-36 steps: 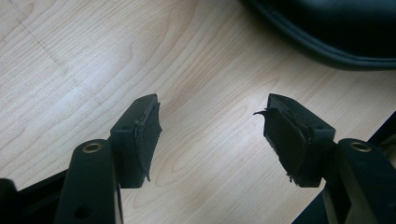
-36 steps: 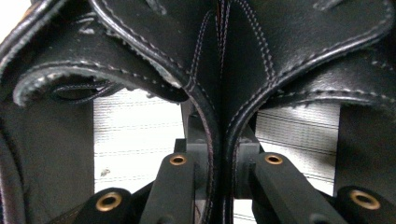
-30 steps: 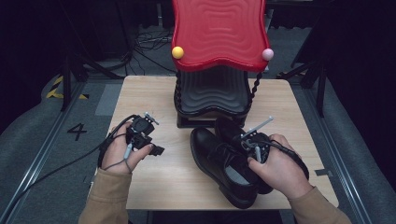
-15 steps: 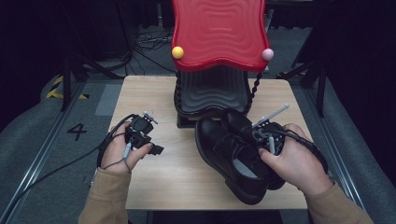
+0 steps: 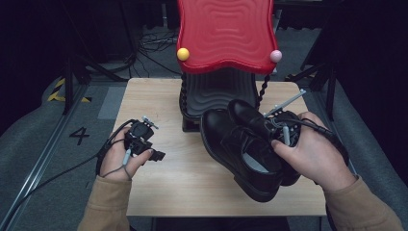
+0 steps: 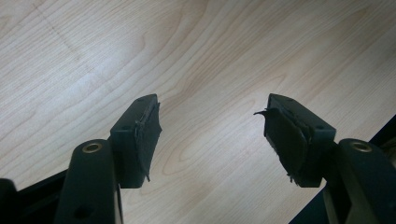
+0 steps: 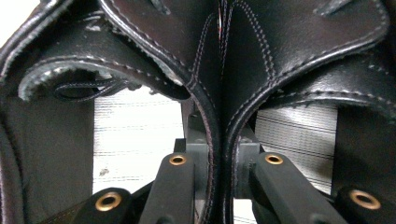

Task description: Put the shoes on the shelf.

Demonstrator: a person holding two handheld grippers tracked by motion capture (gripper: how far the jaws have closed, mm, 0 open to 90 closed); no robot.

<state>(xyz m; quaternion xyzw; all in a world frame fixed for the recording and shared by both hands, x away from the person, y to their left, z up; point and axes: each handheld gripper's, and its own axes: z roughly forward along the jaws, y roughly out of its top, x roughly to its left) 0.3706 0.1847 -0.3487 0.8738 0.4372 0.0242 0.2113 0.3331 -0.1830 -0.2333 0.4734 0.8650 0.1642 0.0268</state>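
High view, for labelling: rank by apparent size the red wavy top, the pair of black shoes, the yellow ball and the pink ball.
1. Red wavy top
2. Pair of black shoes
3. Yellow ball and pink ball: alike, unranked.

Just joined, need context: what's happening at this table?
A person works two handheld grippers at a wooden table. The right gripper is shut on the inner side walls of a pair of black shoes, pinching both together and holding them in front of a red-topped black rack. The left gripper is open over bare wood, holding nothing.
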